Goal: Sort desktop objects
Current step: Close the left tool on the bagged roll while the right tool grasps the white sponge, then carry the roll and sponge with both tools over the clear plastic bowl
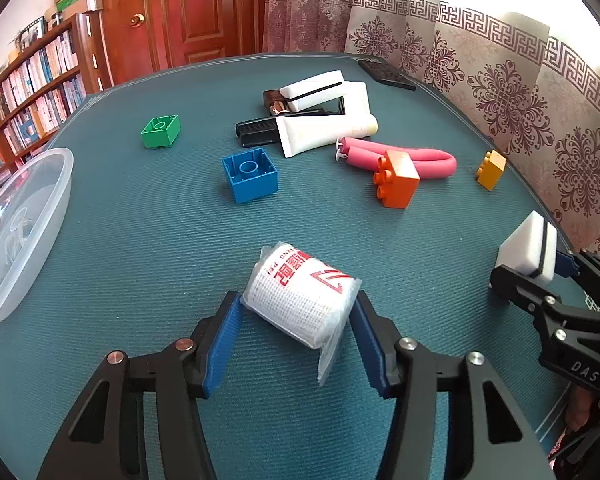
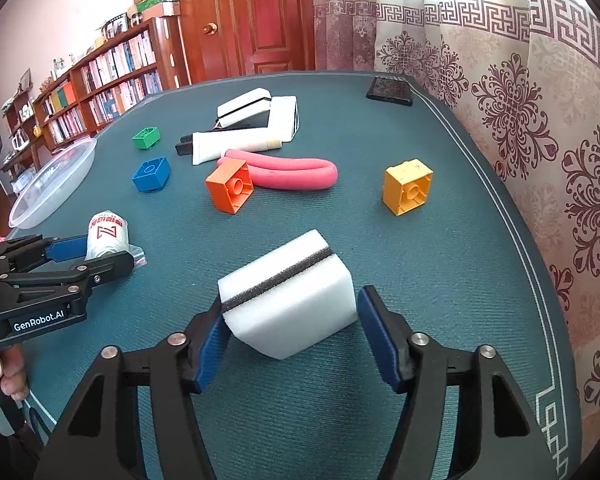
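Bandage roll (image 1: 304,300) between left jaws, touching.

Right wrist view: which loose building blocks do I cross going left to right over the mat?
green block → blue block → orange block → yellow block

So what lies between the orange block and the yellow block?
Only the pink foam tube's bend reaches partway; otherwise bare mat between orange block and yellow block, right wrist view.
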